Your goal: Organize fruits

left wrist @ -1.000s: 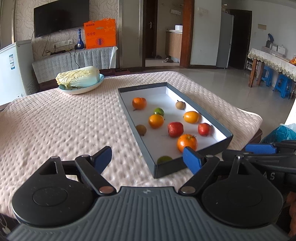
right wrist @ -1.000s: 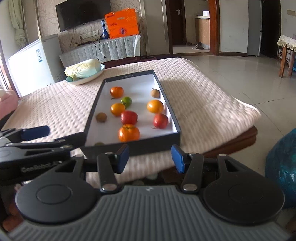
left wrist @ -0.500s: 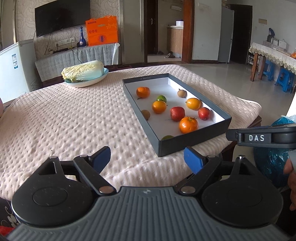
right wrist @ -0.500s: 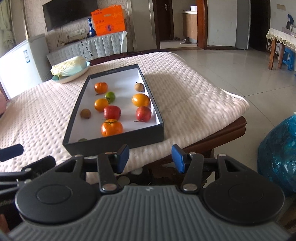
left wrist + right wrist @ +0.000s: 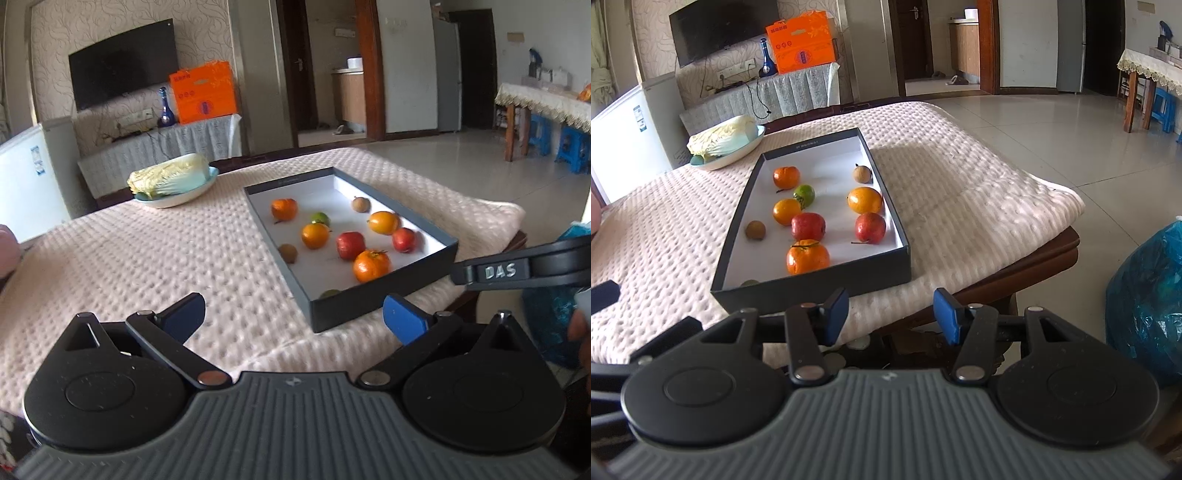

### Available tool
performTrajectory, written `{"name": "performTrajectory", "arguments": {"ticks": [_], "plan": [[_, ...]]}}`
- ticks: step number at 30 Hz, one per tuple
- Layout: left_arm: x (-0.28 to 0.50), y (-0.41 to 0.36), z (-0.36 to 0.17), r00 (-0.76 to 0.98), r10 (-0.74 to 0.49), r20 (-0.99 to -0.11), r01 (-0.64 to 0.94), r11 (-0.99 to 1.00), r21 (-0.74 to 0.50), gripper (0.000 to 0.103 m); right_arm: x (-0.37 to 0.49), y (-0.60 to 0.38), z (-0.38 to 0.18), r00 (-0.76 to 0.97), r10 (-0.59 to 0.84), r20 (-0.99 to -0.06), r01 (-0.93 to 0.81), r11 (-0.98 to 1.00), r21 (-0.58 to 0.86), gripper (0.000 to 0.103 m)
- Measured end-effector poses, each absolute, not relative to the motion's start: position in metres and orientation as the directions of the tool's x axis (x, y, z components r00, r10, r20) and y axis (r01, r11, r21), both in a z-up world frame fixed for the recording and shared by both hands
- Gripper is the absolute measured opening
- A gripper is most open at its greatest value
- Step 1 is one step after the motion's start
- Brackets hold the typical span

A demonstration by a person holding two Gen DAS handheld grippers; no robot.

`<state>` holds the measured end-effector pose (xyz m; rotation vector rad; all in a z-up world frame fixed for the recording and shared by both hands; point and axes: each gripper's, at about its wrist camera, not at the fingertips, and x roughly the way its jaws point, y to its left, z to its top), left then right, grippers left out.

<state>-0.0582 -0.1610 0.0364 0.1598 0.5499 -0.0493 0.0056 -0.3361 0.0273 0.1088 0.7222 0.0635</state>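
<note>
Hovering short of the shallow dark-grey cardboard box (image 5: 812,291), both grippers look to be at the approach step: the left gripper (image 5: 293,314) and right gripper (image 5: 890,314) each have jaws spread wide and hold nothing. Inside the box, on the pale quilted surface (image 5: 129,258), loose fruit lies scattered, with a large stemmed orange (image 5: 808,257) closest to its near wall. I judge the next move calls for carrying one gripper forward over that wall and down around a single fruit.
</note>
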Motion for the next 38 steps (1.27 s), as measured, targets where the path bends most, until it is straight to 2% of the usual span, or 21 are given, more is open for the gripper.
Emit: {"name": "performTrajectory", "arguments": {"ticks": [5, 9, 14, 31, 38], "plan": [[-0.061, -0.169, 0.035, 0.871, 0.044, -0.489, 0.069, 0.975, 0.211, 0.103, 0.005, -0.340, 0.029, 0.755, 0.094, -0.649, -0.006, 0.991, 0.136, 0.054], [-0.065, -0.174, 0.035, 0.856, -0.001, -0.517, 0.119, 0.973, 0.196, 0.103, 0.005, -0.341, 0.029, 0.756, 0.095, -0.648, -0.001, 0.990, 0.144, 0.054], [-0.073, -0.183, 0.023, 0.803, -0.049, -0.594, 0.172, 0.973, 0.153, 0.103, 0.006, -0.339, 0.028, 0.748, 0.101, -0.656, -0.011, 0.990, 0.140, 0.054], [-0.074, -0.191, 0.015, 0.785, -0.076, -0.615, 0.193, 0.973, 0.126, 0.103, 0.006, -0.335, 0.027, 0.738, 0.109, -0.666, -0.035, 0.992, 0.124, 0.054], [-0.076, -0.187, 0.018, 0.795, -0.101, -0.598, 0.199, 0.975, 0.100, 0.103, 0.006, -0.335, 0.026, 0.737, 0.108, -0.667, -0.034, 0.992, 0.124, 0.054]]}}
